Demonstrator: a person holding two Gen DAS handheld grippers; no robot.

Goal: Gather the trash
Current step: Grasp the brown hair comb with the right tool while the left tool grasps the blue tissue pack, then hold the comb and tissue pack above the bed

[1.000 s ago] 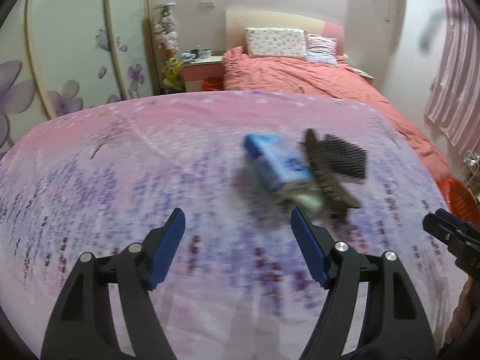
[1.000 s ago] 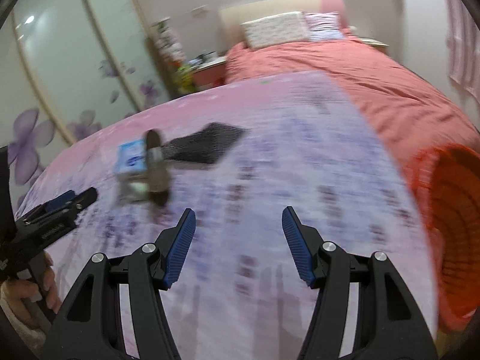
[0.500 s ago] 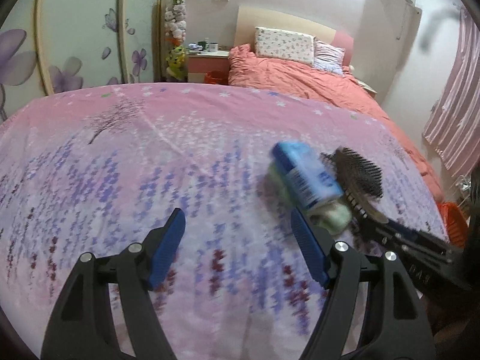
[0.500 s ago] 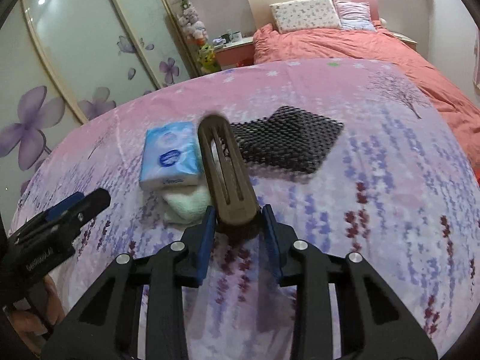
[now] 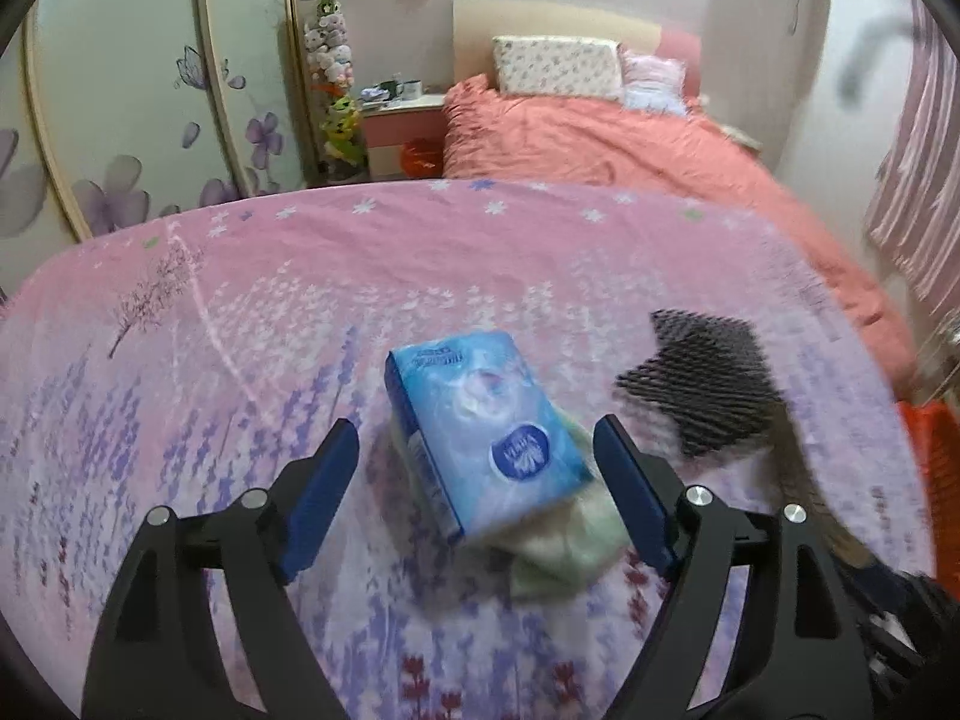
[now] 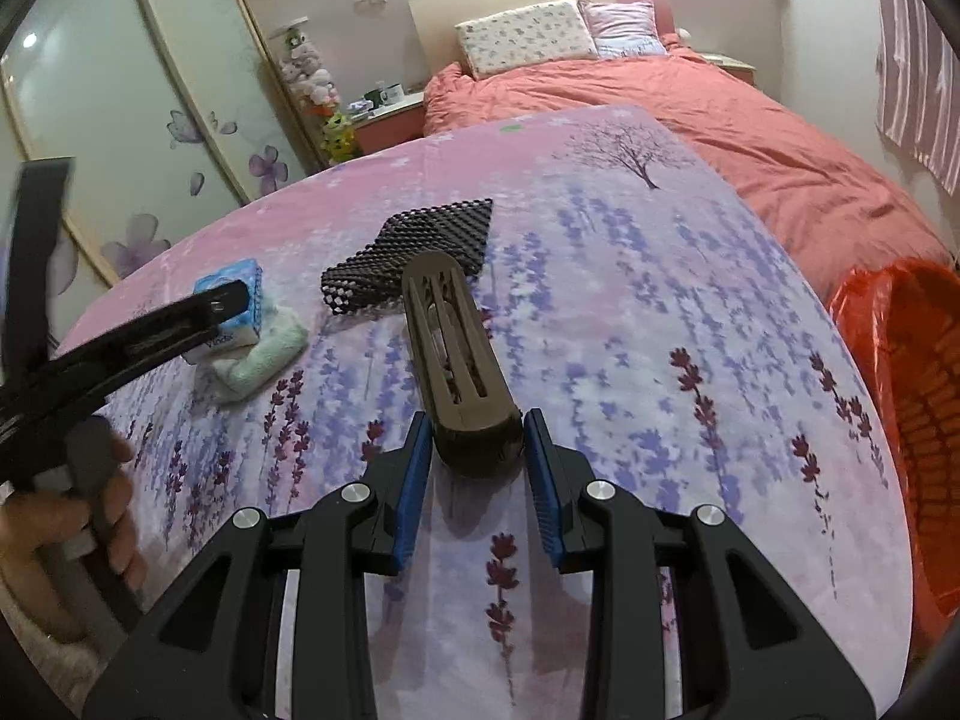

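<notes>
So far, hardly begun. Squeezing one end of the long brown slotted piece (image 6: pixel 456 348) with the right gripper (image 6: pixel 477 438), pads narrow and pressed on both sides of it. Sticking out forward over the flowery bed cover (image 6: pixel 630 324), toward the black net sheet (image 6: pixel 414 252). Lifted or resting on the cover? Cannot tell. Not yet dropped in the orange basket (image 6: pixel 924 360), down low past the right edge of the bed and well apart from the brown piece. Cannot see to the bottom of the basket, so no saying about anything inside.

Holding nothing with the left gripper (image 5: pixel 477 462). Spread wide, with one pad on each side of the blue tissue pack (image 5: pixel 480 426), close but not touching by the look of it. Lying tilted on a pale green cloth (image 5: pixel 564 546), that pack, with the black net sheet near on its right.

Left to do, most likely: carrying the brown piece over to the basket, then picking through the pack, the cloth and the net sheet. Hard to say which of those count as trash.

Now for words. On top of the pack, a dark blue oval badge with white letters, too blurry to read from the left camera. From the right camera, on the pack's side, something like "Vinda", partly hidden behind the left gripper's finger. Near the pack's far edge, a thin line of print, too small to read. No other writing to be seen.
</notes>
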